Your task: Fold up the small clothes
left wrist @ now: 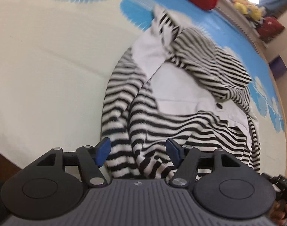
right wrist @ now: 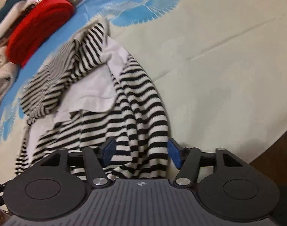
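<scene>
Here the black-and-white striped knit garment with a pale grey-white lining lies rumpled on the cream bed sheet printed with blue flower shapes, and everything else is best placed from that garment. It is half open: a striped sleeve or hood part is bunched over its far side, the pale lining shows in its middle with a small dark button near the edge, and its near striped edge trails toward both cameras. The left gripper has its blue-padded jaws spread wide, one on each side of a ridge of striped fabric at the garment's near edge, not closed on it. The right gripper stands the same way in its own view, jaws spread apart with a fold of the near hem running between them; the cloth passes through the gap but the pads do not press it. Judging from this, both tools are set at the near edge so that each can take a corner or hem and draw the garment flat before any fold is made, which suggests the folding itself has hardly begun. The bunched far part will probably need spreading first, since knit this loose drags and twists when pulled from one end. Beyond the garment's far side sits a thick red folded knit item, next to a heap of pale clothes, apparently other laundry.
</scene>
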Available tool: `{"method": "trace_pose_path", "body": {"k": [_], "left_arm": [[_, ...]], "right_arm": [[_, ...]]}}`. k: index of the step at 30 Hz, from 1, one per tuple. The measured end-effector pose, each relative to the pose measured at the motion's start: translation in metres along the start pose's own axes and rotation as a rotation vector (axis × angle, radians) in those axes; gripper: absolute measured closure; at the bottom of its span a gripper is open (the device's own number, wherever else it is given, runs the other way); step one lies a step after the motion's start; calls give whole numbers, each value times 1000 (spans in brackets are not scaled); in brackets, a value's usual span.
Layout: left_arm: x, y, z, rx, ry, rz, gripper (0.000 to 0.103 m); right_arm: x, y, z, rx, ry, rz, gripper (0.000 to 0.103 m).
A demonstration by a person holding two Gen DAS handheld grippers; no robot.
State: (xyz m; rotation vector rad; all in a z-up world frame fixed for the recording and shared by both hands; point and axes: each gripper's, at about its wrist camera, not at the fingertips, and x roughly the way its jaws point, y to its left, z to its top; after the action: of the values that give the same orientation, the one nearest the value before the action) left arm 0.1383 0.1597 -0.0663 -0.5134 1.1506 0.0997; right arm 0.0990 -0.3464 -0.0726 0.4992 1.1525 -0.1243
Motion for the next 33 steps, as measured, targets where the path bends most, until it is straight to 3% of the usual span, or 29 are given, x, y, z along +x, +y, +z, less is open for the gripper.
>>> {"method": "trace_pose_path", "body": {"k": [4, 8, 10, 13, 14, 15, 16, 17, 19, 23, 26, 28, 30, 33], "left_arm": [[18, 9, -4, -47, 52, 53, 33], [24, 16, -8, -72, 88, 41, 35], [25, 14, -11, -41, 111, 50, 41], [25, 10, -16, 19, 116, 72, 66], [25, 10, -16, 23, 121, 52, 87], [22, 11, -16, 22, 118, 25, 94], [18, 11, -17, 25, 106, 19, 95], [13, 12, -17, 35, 84, 21, 96], [0, 15, -17, 25, 43, 4, 96], [-22, 21, -19, 1, 4, -65, 96], [-8, 22, -26, 33, 84, -22, 95], [5, 23, -26, 28, 138, 1, 92], [11, 27, -22, -4, 143, 10, 76], [13, 30, -18, -43, 137, 31, 57]], "right_arm": [[20, 1, -4, 11, 48, -27, 35], [29, 1, -10, 1, 106, -59, 35], [30, 2, -11, -10, 107, -67, 35], [28, 1, -14, -25, 107, -72, 37], [28, 2, -14, -32, 107, -73, 45], [27, 2, -15, -40, 104, -72, 54], [26, 1, -16, -37, 104, -53, 76], [25, 0, -15, -24, 106, -20, 92], [13, -1, -15, -9, 71, 29, 97], [-21, -6, -12, 25, -34, 93, 98], [-31, -10, -16, 24, -45, 76, 98], [-18, -10, -20, -5, 13, 23, 97], [-2, -10, -21, -16, 74, -8, 89], [9, -9, -17, -23, 88, -47, 73]]}}
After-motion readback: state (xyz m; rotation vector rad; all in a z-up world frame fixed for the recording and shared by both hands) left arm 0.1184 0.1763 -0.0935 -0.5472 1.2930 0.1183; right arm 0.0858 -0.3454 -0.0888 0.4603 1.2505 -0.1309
